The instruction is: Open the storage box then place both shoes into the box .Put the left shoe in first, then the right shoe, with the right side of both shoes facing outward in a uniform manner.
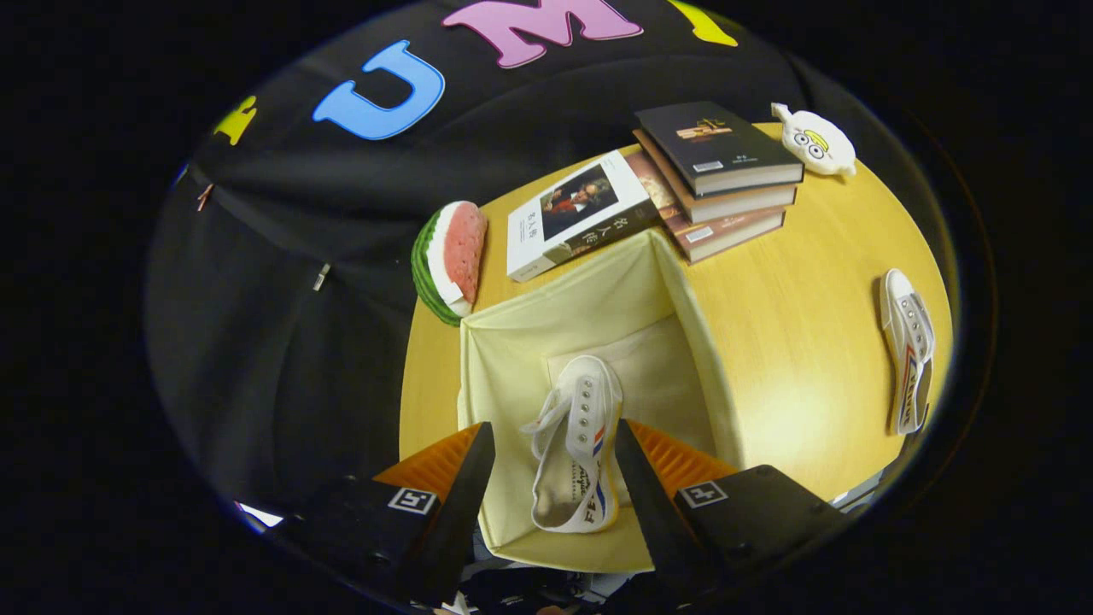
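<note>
The cream fabric storage box stands open on the round yellow table. One white canvas shoe with red and blue stripes lies on its side on the box floor, toe pointing away from me. My gripper hangs above the box, open, with its fingers spread to either side of that shoe and a gap showing on the left. The other white shoe lies on its side on the table, well to the right of the box near the table's edge.
A watermelon-slice toy leans at the box's far left corner. A white-covered book lies just behind the box, beside a stack of three books. A small white plush toy sits beyond the stack.
</note>
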